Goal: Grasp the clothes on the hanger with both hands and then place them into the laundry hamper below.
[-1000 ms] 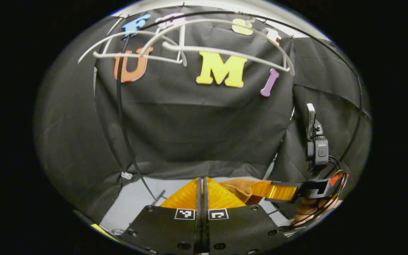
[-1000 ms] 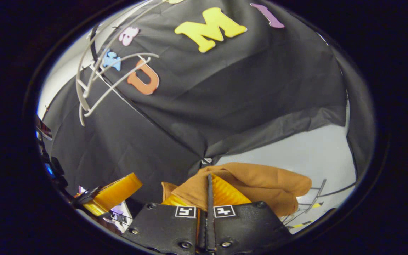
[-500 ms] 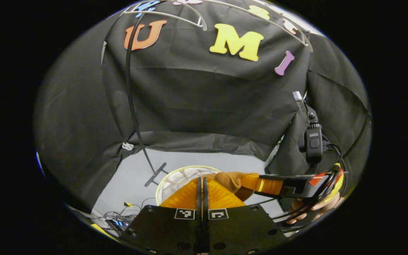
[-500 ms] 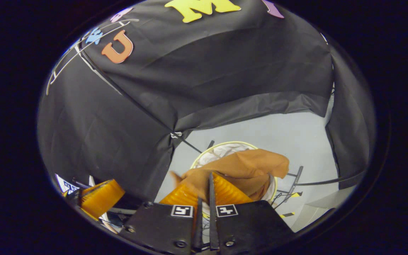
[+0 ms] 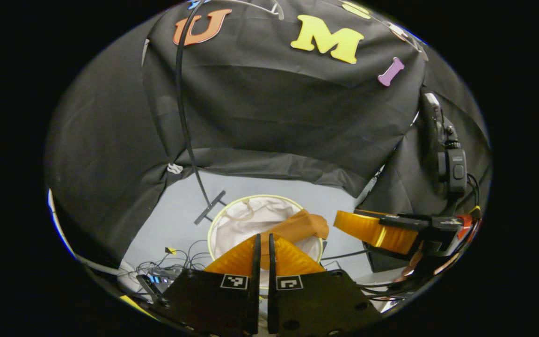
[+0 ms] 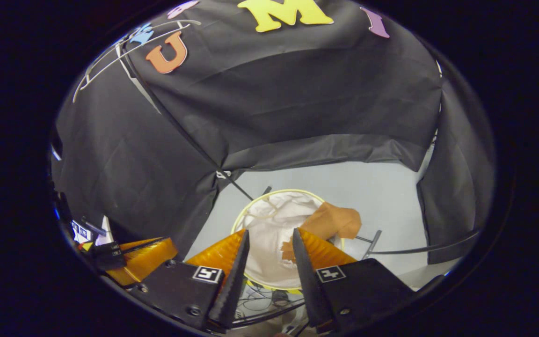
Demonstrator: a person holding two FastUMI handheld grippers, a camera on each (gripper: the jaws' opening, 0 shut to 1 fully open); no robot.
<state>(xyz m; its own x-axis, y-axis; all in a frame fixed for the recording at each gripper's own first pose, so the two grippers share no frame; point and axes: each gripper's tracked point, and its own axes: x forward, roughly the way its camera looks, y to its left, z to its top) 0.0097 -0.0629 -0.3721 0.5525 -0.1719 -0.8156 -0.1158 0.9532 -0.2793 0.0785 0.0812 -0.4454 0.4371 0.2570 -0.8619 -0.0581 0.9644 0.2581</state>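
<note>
Hovering over the hamper: right hand-held gripper open, left hand-held gripper pinching the brown garment. Let go squarely above the rim.

1 brown garment, 1 hamper, 2 grippers, 1 hanger rack.

Right gripper parted; left gripper seemingly pinched.

Cloth-walled recording booth
</note>
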